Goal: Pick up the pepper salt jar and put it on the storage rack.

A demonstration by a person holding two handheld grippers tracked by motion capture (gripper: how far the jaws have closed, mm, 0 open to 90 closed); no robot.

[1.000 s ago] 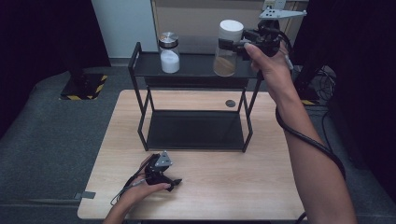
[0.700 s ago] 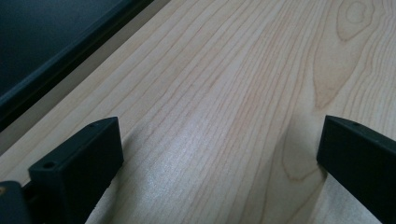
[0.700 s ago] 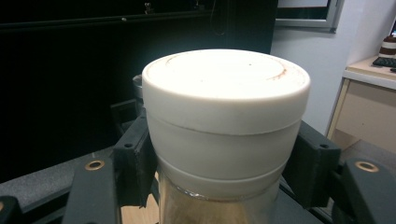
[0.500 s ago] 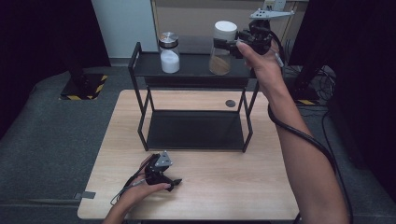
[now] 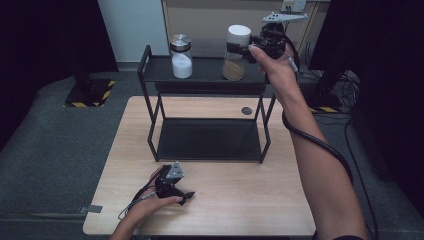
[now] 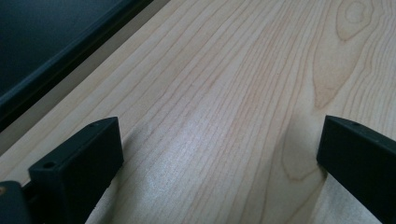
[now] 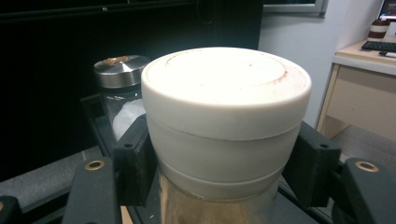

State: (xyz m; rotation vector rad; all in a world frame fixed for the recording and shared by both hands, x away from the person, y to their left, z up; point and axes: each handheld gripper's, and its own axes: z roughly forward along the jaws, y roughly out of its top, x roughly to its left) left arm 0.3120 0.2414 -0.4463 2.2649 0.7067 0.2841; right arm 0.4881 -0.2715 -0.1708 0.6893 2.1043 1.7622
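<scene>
A glass jar with a white lid, holding brownish powder, is at the right of the black rack's top shelf. My right gripper is shut on it just below the lid, one jaw on each side. Whether the jar's base rests on the shelf I cannot tell. A second jar with a silver lid, holding white powder, stands to its left on the same shelf. My left gripper lies on the wooden table near the front edge, open, with bare wood between its jaws.
The rack's lower shelf is a dark flat tray between its legs. A small black disc lies on the table behind the rack's right leg. A cable hangs along my right forearm.
My right hand has carried the white-lidded jar a little to the left and slightly lower over the top shelf. The left gripper has stayed still on the table.
</scene>
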